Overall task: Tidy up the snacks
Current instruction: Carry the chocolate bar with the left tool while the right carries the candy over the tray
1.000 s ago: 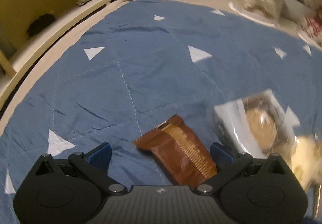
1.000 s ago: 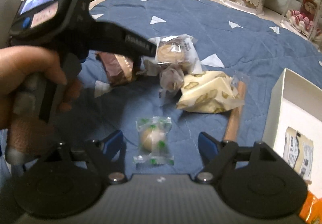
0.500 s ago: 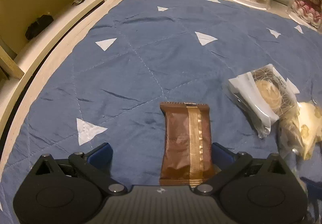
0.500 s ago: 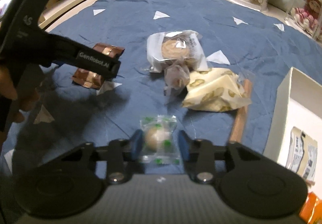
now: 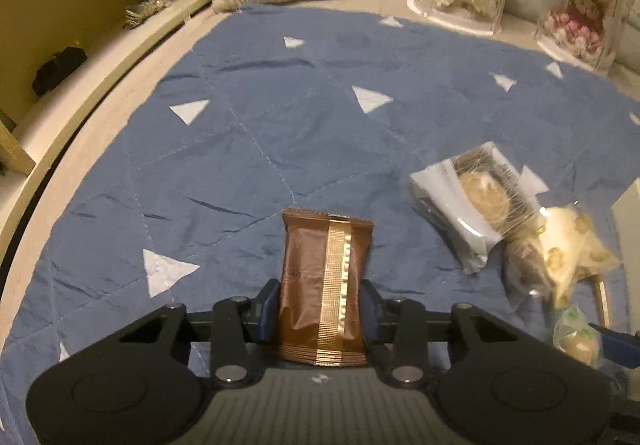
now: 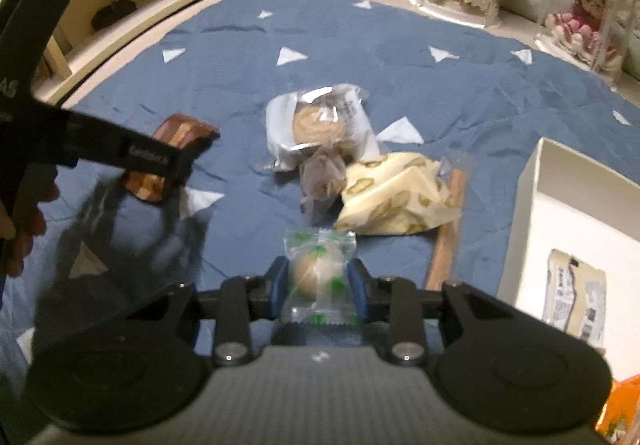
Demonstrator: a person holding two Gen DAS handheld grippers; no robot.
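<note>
Blue quilted blanket with white triangles [image 5: 280,133] underfoot, and both pickups are on: left tool [image 5: 320,309] clamps the brown gold-striped wrapper [image 5: 324,285], right tool [image 6: 318,287] pinches the clear green-dotted sweet [image 6: 318,269], next surely lifting toward the white box [image 6: 560,213].

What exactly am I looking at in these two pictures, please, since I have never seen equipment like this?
A person holds a two-finger gripper in each hand, and each carries a fisheye camera looking along its fingers. The left camera shows the left gripper shut on a brown snack packet. The right camera shows the right gripper shut on a clear-wrapped candy with green print. On the blue quilt lie a wrapped round pastry, a yellow patterned packet and a small twisted wrapper. A white box at right holds one packet already.
</note>
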